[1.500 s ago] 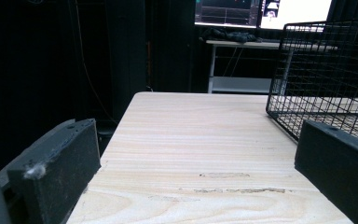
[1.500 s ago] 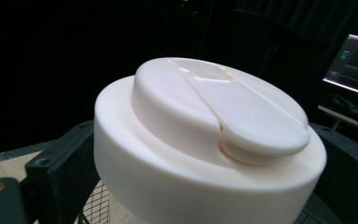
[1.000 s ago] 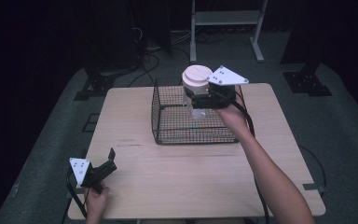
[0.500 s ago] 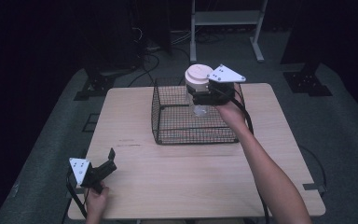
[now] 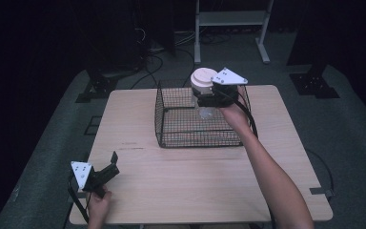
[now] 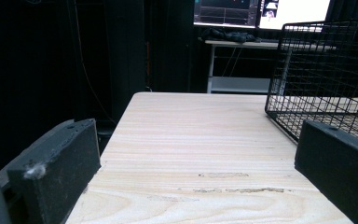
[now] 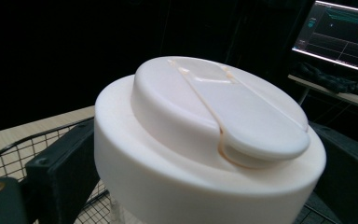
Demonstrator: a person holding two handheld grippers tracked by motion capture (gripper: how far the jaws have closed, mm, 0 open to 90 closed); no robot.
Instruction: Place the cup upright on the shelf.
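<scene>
A container with a wide white flip-top lid (image 5: 203, 78) (image 7: 209, 130) and a clear body hangs over the back part of a black wire basket (image 5: 159, 114). My right gripper (image 5: 205, 98) is shut on it just under the lid, with one black finger (image 7: 60, 163) on each side. My left gripper (image 5: 111, 166) (image 6: 196, 172) rests low at the table's front left corner, open, with bare wood between its fingers. In the left gripper view the basket (image 6: 326, 70) stands ahead to the right.
The light wooden table (image 5: 195, 176) carries the basket at its back middle. A white shelf frame (image 5: 231, 19) stands behind the table on the dark floor. Monitors (image 6: 261, 9) glow in the background. Cables trail from both grippers.
The right gripper and the container have shifted only slightly above the basket. The left gripper has not moved.
</scene>
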